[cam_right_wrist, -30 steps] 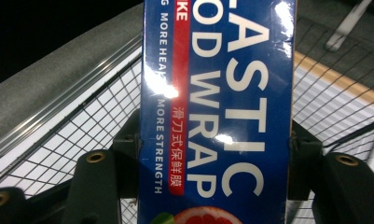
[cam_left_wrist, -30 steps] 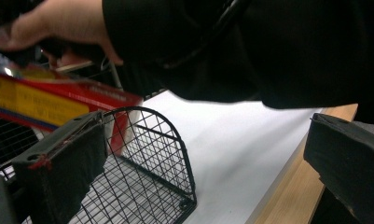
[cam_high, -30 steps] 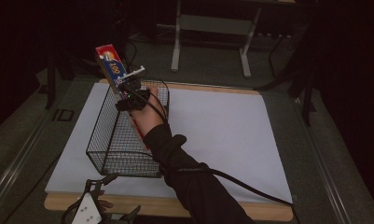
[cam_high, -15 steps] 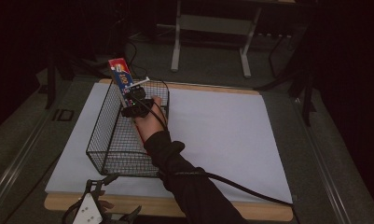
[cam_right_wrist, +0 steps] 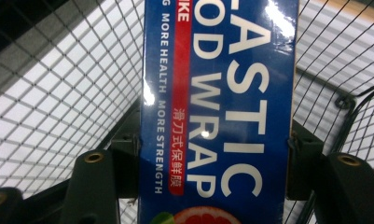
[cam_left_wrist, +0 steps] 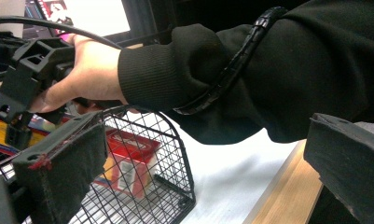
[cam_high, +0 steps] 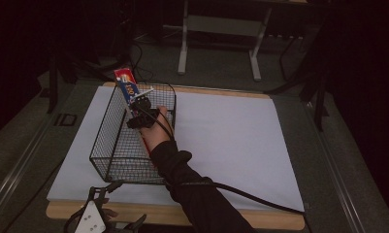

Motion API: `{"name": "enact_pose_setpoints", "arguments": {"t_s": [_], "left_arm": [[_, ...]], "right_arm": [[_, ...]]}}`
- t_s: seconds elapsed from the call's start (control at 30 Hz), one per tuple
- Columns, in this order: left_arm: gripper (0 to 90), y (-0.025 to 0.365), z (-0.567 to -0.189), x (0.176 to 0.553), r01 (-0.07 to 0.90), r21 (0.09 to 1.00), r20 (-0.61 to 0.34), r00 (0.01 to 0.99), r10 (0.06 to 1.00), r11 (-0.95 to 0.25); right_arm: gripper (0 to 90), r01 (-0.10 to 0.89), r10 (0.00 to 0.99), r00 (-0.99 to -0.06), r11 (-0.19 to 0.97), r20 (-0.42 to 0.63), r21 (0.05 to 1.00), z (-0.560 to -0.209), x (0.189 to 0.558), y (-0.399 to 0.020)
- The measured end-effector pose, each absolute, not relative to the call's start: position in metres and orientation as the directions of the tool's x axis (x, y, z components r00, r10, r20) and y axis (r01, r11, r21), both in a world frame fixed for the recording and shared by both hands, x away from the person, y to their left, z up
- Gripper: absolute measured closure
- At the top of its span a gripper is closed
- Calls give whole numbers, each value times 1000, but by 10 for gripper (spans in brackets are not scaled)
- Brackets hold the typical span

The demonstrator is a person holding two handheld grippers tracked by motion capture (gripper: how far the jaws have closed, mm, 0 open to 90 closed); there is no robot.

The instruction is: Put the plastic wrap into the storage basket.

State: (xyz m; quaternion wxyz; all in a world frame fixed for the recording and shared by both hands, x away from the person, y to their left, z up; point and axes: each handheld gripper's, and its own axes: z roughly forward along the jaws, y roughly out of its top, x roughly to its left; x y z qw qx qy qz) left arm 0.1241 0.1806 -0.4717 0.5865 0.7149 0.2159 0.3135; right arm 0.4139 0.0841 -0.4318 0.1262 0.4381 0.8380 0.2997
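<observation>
A long blue and red plastic wrap box (cam_high: 125, 83) stands tilted over the far left corner of the black wire basket (cam_high: 115, 160). My right gripper (cam_high: 136, 99) is shut on it; in the right gripper view the box (cam_right_wrist: 222, 93) fills the gap between the two jaws, with basket mesh behind. A red and white carton (cam_left_wrist: 131, 156) lies inside the basket. My left gripper (cam_high: 92, 219) rests low at the table's front edge, near the basket's near corner. Its jaws (cam_left_wrist: 203, 140) stand wide open with nothing between them.
The basket sits on a white sheet (cam_high: 231, 136) that covers the wooden table (cam_high: 240, 222). The person's right sleeve (cam_high: 197, 194) reaches over the basket's near right corner, with a black cable (cam_high: 250, 196) trailing to the right. Dark floor and a metal stand lie beyond.
My right gripper has brought the plastic wrap box down and nearer, from above the far rim towards the basket's inside. The left gripper has stayed put.
</observation>
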Motion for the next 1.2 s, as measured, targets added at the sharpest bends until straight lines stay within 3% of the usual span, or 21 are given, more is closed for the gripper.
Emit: {"name": "enact_pose_setpoints", "arguments": {"t_s": [0.6, 0.8, 0.87, 0.97, 1.2], "left_arm": [[1, 179, -472, 125, -56, 973, 197, 714, 672, -226], [1, 179, -472, 125, -55, 972, 198, 713, 673, -228], [1, 179, -472, 125, -55, 972, 199, 713, 672, -230], [1, 179, -472, 125, -54, 972, 199, 713, 673, -230], [1, 179, -473, 125, -50, 972, 196, 713, 673, -229]], "right_arm": [[359, 659, 786, -617, 498, 28, 564, -442, 416, 83], [273, 633, 769, -638, 503, 30, 589, -436, 415, 80], [188, 625, 757, -652, 501, 47, 598, -432, 414, 78], [141, 605, 735, -675, 506, 59, 614, -426, 412, 75], [134, 531, 672, -738, 529, 55, 662, -413, 406, 58]]}}
